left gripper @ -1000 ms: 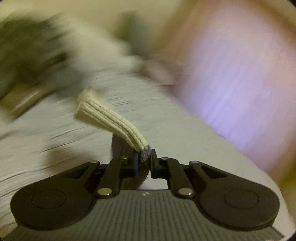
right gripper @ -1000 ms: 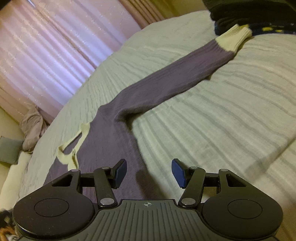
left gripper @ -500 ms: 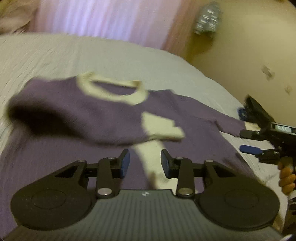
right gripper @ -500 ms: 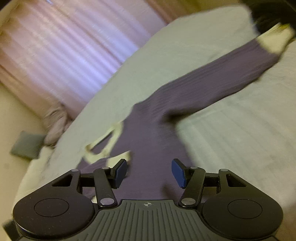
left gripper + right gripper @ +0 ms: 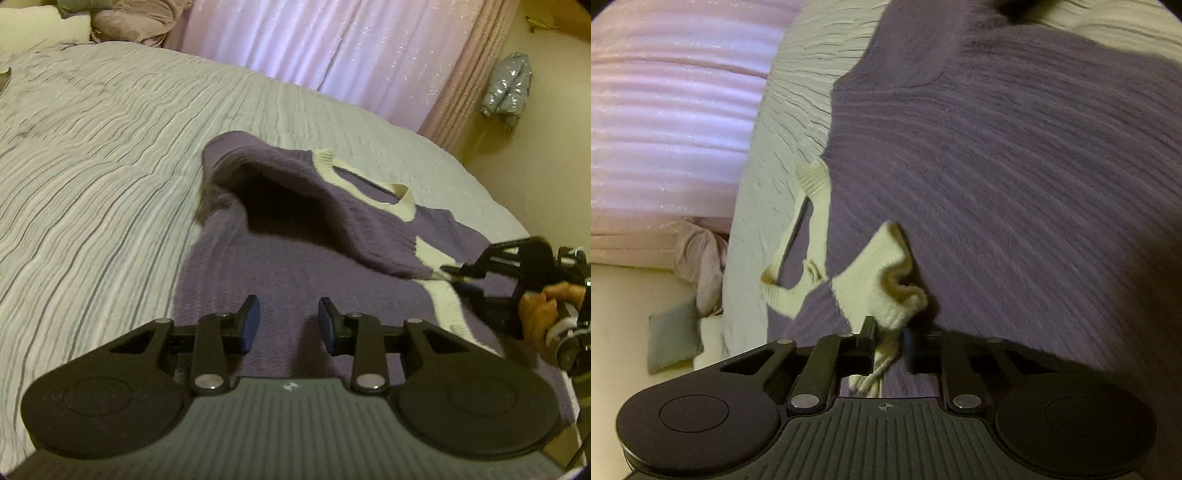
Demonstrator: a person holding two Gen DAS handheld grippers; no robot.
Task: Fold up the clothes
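Setting: a bedroom in a home. A bed with a grey striped bedspread point(image 5: 110, 177) fills the view ahead of the left tool. Pink curtains point(image 5: 332, 48) hang past the bed's far edge. Pillows point(image 5: 125, 18) are piled far ahead to the left. A silvery jacket point(image 5: 508, 90) hangs on the cream wall, ahead right.

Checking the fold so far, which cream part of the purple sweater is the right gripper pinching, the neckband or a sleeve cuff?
The sleeve cuff: the right gripper closed on it, while the neckband lies free beyond.
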